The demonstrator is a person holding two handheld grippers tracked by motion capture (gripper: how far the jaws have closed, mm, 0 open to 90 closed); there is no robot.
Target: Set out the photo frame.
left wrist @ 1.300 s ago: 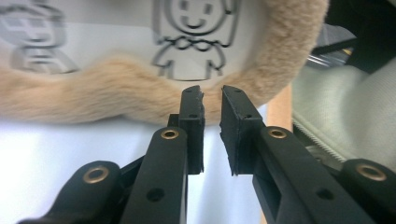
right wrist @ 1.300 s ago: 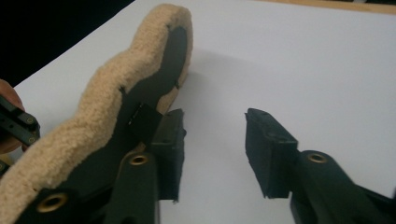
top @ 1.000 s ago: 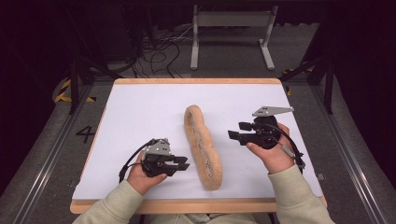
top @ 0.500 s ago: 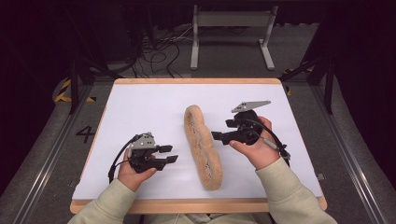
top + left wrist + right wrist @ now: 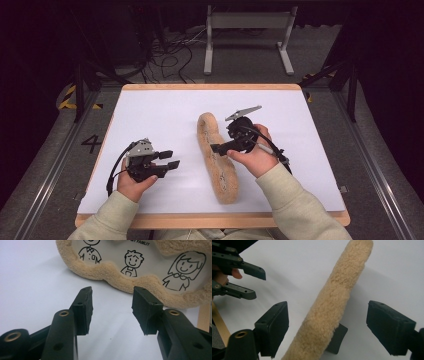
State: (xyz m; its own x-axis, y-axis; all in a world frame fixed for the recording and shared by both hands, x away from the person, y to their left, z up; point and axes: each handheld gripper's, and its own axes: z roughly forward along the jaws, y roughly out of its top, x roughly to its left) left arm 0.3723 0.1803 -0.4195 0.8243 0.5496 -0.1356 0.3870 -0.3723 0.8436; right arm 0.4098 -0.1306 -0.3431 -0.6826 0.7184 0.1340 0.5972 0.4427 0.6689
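We see the fleecy picture frame (image 5: 216,159) standing on edge mid-table (image 5: 150,110). Our right gripper (image 5: 327,327), jaws just opening, straddles it unpressed; our left gripper (image 5: 167,163), jaws also just opening, stands empty beside it.

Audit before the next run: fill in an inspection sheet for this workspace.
Surface: white board with wooden edge.
Job's things: fleecy tan picture frame standing on edge, cartoon family drawing on its face, black stand behind.
Clutter: nothing seen.
Grippers: left gripper open, short of the frame; right gripper has just been opening, its fingers astride the frame, apart from it.
Cables: a tangle on the floor; one trailing from each gripper.
Surroundings: grey metal stand, dark floor.
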